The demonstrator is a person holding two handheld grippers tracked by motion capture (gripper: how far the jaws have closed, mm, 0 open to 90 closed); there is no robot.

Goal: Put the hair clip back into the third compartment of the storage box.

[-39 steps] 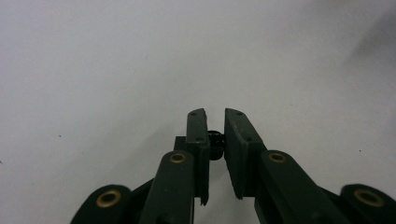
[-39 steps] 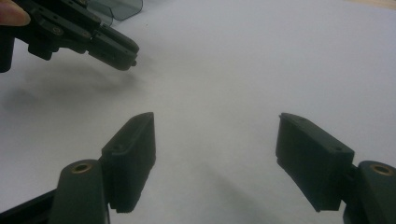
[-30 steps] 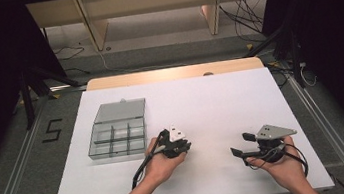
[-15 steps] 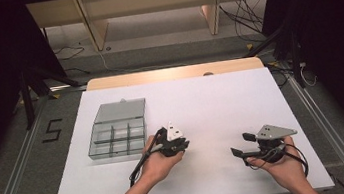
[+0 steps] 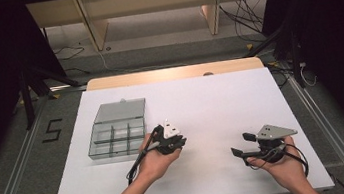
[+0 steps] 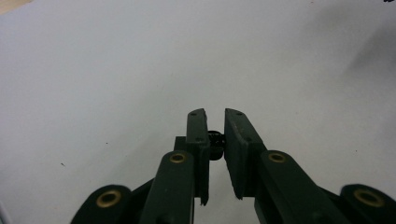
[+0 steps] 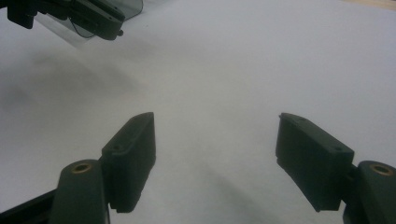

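High view: white counter (image 5: 200,98), clear compartment box (image 5: 116,132) lid open, left of the left hand-held gripper (image 5: 174,138); nothing dropped in yet, judging by the cells. Left gripper view: pinching a small dark part (image 6: 215,140). Right gripper view: right hand-held gripper (image 7: 215,163) spread, empty.

High view overhead; gripper views near table (image 5: 210,97).

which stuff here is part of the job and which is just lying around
Part of the job:
- left gripper, shut on a small dark part
- compartment box, lid open
- right gripper, open, nothing between its jaws

Just lying about:
- cables on the floor beyond the table
- "5" mark on the floor
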